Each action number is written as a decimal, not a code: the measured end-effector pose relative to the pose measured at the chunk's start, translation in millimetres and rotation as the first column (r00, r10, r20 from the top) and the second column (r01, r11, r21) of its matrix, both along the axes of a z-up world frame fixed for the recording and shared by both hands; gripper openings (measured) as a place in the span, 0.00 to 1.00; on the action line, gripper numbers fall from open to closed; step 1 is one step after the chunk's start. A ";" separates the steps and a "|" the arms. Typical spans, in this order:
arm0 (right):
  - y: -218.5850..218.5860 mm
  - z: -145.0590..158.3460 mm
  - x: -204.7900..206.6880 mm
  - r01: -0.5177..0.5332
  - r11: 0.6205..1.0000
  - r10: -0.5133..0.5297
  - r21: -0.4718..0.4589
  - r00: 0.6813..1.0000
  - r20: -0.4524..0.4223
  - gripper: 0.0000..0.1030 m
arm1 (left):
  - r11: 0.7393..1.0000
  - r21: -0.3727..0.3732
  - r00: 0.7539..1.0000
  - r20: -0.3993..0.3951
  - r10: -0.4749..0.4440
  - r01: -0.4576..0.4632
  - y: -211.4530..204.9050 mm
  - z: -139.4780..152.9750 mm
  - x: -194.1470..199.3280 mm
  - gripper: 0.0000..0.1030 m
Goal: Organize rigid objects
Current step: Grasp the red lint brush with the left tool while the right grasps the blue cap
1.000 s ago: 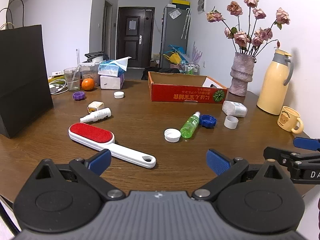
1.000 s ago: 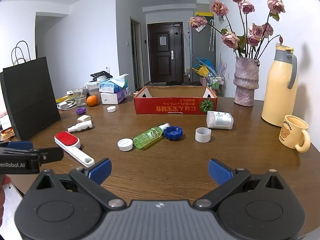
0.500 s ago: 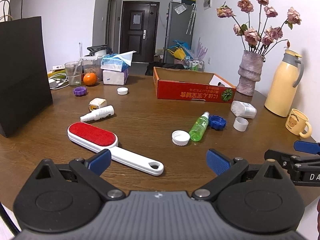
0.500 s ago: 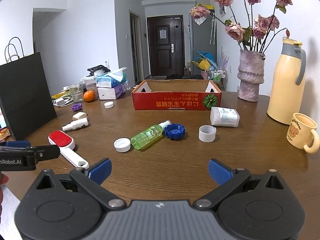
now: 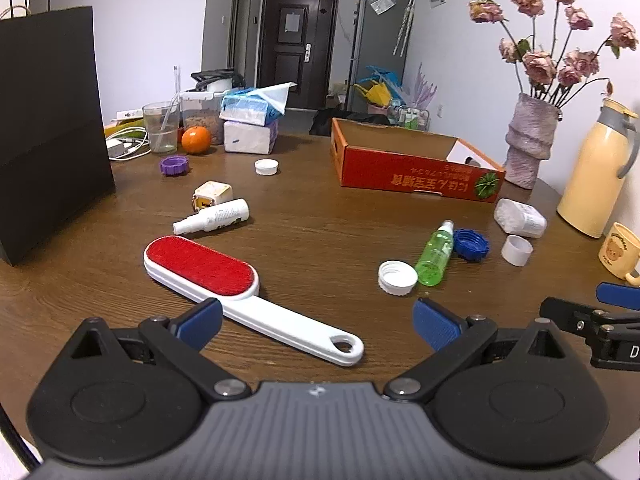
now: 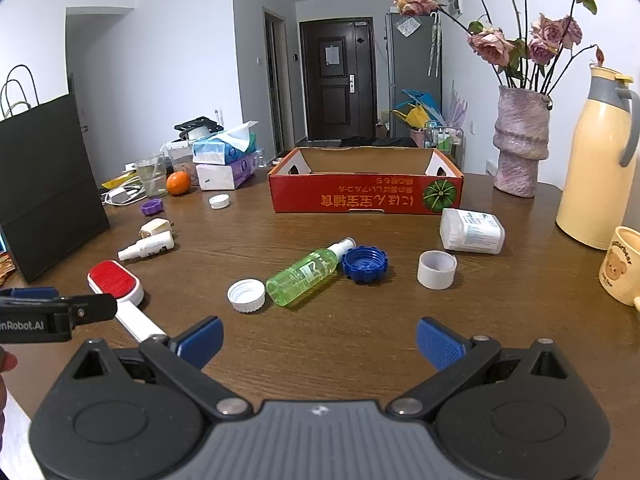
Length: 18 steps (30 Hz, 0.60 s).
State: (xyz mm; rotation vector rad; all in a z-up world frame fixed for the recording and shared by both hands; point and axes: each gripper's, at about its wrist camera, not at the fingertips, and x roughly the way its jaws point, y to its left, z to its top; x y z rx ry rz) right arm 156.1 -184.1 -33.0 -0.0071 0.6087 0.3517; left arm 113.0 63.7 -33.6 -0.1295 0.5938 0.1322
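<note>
A red-and-white lint brush lies on the wooden table, its handle running between the fingers of my open left gripper. My right gripper is open and holds nothing; just ahead of it lie a green spray bottle, a white cap, a blue cap and a white ring cap. A white pill bottle lies before the open red cardboard box. Farther left are a white spray bottle, a small cream box, a purple cap and another white cap.
A black paper bag stands at the left edge. Tissue packs, an orange and a glass crowd the far left. A vase of roses, a yellow thermos and a bear mug stand at the right.
Both grippers have moved forward over the table. The lint brush now sits closer to my left gripper, its handle between the fingers. Both stay open.
</note>
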 end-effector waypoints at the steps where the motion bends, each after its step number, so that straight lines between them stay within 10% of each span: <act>1: 1.2 -0.8 2.7 -0.001 1.000 0.001 -0.001 1.000 -0.002 1.00 | 1.000 0.000 1.000 -0.004 0.003 -0.003 1.6 -1.4 2.4 1.00; 18: 5.0 -21.4 48.6 0.031 0.999 -0.031 -0.024 0.999 -0.027 0.99 | 0.998 0.021 0.996 -0.067 0.066 -0.064 28.6 -22.9 44.8 1.00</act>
